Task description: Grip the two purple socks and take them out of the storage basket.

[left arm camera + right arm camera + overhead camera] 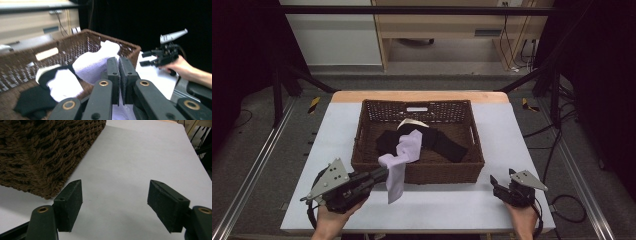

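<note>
Left gripper (382,175) fingers are clenched on the lavender sock (399,162), which drapes over the front rim of the wicker basket (362,145) toward the worktop (512,145). Right gripper (495,184) fingers are released, resting near the basket's right front corner

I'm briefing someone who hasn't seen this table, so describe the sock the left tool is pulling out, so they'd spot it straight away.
Find the brown wicker basket in the middle of the pale table. Draped over its near rim, hanging down its front wall, is the lavender sock, pinched by the left tool. It is the only pale purple piece; the other socks inside are black or white.
</note>
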`<state>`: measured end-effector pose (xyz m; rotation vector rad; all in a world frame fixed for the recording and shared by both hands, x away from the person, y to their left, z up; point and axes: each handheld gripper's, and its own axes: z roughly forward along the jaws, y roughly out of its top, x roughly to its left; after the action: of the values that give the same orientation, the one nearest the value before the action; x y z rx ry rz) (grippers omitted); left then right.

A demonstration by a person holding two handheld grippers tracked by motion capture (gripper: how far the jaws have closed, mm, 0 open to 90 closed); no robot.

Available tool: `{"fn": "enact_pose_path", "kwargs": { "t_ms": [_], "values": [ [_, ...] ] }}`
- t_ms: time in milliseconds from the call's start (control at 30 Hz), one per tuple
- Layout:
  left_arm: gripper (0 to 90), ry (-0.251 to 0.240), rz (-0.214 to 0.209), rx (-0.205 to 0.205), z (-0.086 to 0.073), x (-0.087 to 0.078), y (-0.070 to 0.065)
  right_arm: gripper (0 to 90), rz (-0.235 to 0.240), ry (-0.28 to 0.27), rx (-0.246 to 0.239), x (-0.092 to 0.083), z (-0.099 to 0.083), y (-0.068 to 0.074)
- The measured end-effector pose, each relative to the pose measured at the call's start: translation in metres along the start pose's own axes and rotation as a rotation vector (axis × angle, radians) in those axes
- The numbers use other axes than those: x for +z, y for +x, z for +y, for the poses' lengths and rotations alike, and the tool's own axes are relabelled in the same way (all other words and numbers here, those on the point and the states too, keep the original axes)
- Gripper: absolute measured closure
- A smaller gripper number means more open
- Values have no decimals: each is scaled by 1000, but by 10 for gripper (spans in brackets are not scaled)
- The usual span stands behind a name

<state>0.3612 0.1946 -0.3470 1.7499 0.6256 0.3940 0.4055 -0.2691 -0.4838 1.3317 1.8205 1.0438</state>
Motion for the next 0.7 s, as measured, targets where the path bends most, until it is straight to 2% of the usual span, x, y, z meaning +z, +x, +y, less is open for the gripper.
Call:
{"fn": "enact_pose_path", "kwargs": {
  "t_ms": [333, 467, 700],
  "values": [
    [862, 112, -34, -24, -36, 14, -8, 281, -3, 1, -8, 0, 0, 0],
    [862, 172, -39, -42, -53, 23, -8, 281, -3, -1, -8, 0, 0, 0],
    [861, 235, -27, -67, -73, 32, -5, 280, -6, -2, -15, 0, 0, 1]
  ]
}}
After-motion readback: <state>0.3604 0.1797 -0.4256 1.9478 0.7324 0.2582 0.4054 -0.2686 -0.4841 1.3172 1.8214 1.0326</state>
